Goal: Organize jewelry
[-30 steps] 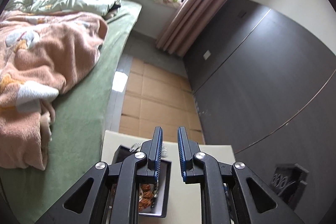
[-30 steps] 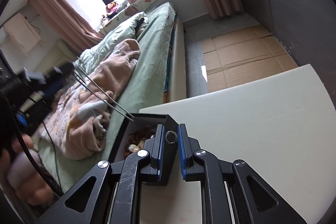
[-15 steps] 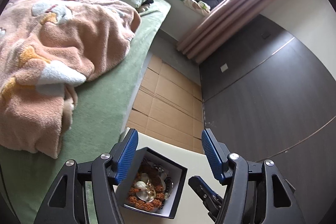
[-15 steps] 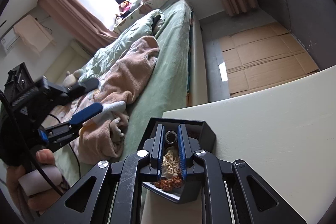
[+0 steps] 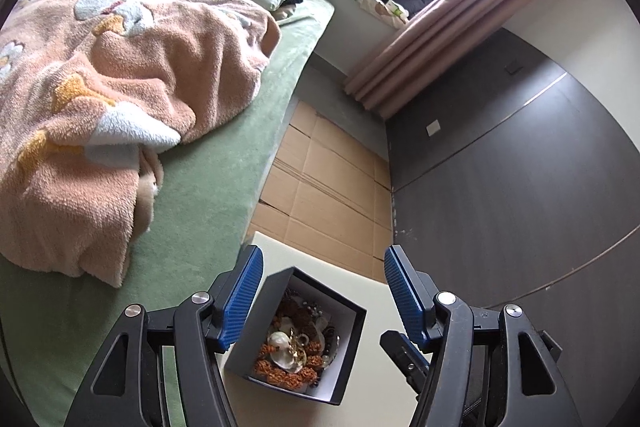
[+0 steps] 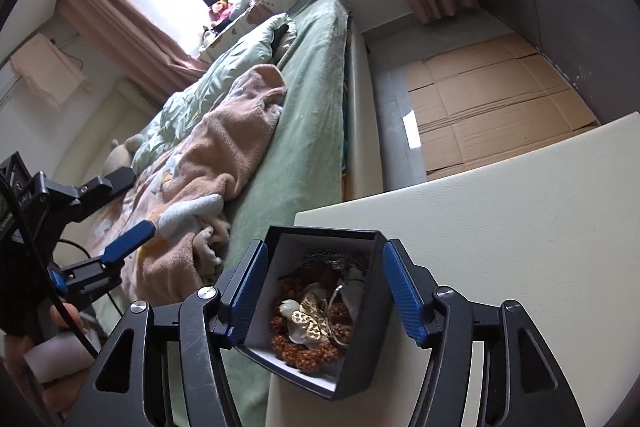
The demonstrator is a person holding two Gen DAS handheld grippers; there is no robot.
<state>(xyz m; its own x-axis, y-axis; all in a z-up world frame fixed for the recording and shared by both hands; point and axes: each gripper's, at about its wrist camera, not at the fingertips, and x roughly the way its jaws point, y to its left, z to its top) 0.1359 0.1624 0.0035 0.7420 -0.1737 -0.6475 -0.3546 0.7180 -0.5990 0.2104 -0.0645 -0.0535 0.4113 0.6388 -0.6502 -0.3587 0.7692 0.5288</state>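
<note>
A black jewelry box with a white lining stands at the left corner of the cream table. It holds brown bead strings, a gold filigree pendant, a white shell piece and a silver ring on top. My right gripper hangs just above the box. Its jaws are opening, they straddle the box, and the pads touch nothing. My left gripper is open above the same box, nothing in it. In the right wrist view that left gripper sits at the left, held by a hand.
A bed with a green sheet and a peach blanket runs along the table's left side. Flattened cardboard covers the floor beyond the table. Dark wall panels stand to the right. The right gripper's finger shows beside the box.
Both grippers have opened, the left first and the right just now. The small ring that the right pads held now lies in the box. The left gripper has swung over the box.
</note>
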